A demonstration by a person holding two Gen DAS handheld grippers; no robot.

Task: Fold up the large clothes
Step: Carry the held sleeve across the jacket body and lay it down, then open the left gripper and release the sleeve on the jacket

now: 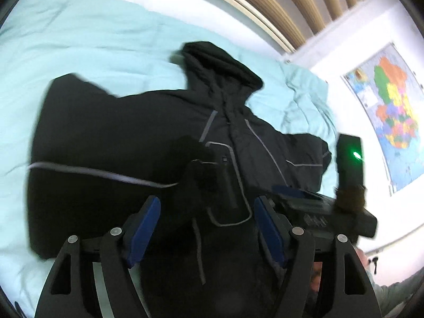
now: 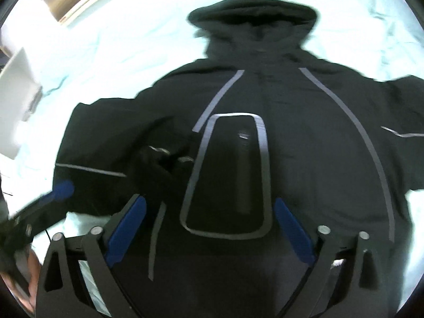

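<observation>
A black hooded jacket (image 1: 127, 132) with grey reflective stripes lies spread face up on a light blue bedsheet (image 1: 92, 39), hood pointing away. My left gripper (image 1: 208, 206) hovers over its lower front, jaws wide apart and empty. In the right wrist view the same jacket (image 2: 304, 132) fills the frame. My right gripper (image 2: 209, 206) is open and empty above the outlined chest pocket (image 2: 228, 175). The right gripper's body (image 1: 326, 209) shows at the right of the left wrist view, and a blue fingertip of the left gripper (image 2: 62, 186) shows at the left of the right wrist view.
A slatted wooden headboard (image 1: 278, 5) runs behind the bed. A coloured wall map (image 1: 389, 106) hangs on the white wall at right. A white box-like object (image 2: 16, 100) stands at the bed's left edge. The sheet is wrinkled around the jacket.
</observation>
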